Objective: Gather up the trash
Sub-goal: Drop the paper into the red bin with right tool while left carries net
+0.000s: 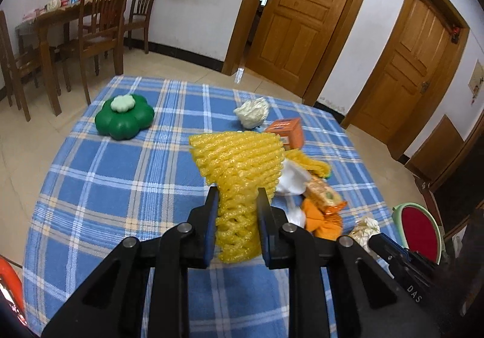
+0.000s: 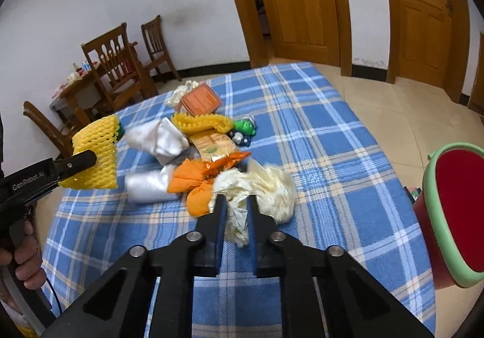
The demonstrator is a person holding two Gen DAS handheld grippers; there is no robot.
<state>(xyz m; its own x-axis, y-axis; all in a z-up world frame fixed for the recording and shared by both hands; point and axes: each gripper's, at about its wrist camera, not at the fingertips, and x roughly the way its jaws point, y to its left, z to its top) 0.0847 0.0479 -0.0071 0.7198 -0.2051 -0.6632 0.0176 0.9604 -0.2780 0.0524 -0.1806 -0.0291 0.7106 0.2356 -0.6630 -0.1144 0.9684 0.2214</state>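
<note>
A crumpled cream paper wad (image 2: 257, 189) was clamped by the right gripper (image 2: 236, 201). A yellow foam net (image 2: 96, 153) was held above the table (image 2: 317, 126) by the left gripper (image 2: 79, 163).

A table under a blue plaid cloth (image 1: 121, 186) is filling the middle of both views. A green flower-shaped box (image 1: 124, 118) is sitting at its upper left, a crumpled white wad (image 1: 252, 112) and an orange carton (image 1: 286, 130) are lying toward the upper centre, and a heap of wrappers and plastic bags (image 2: 181, 156) is resting mid-frame.
</note>
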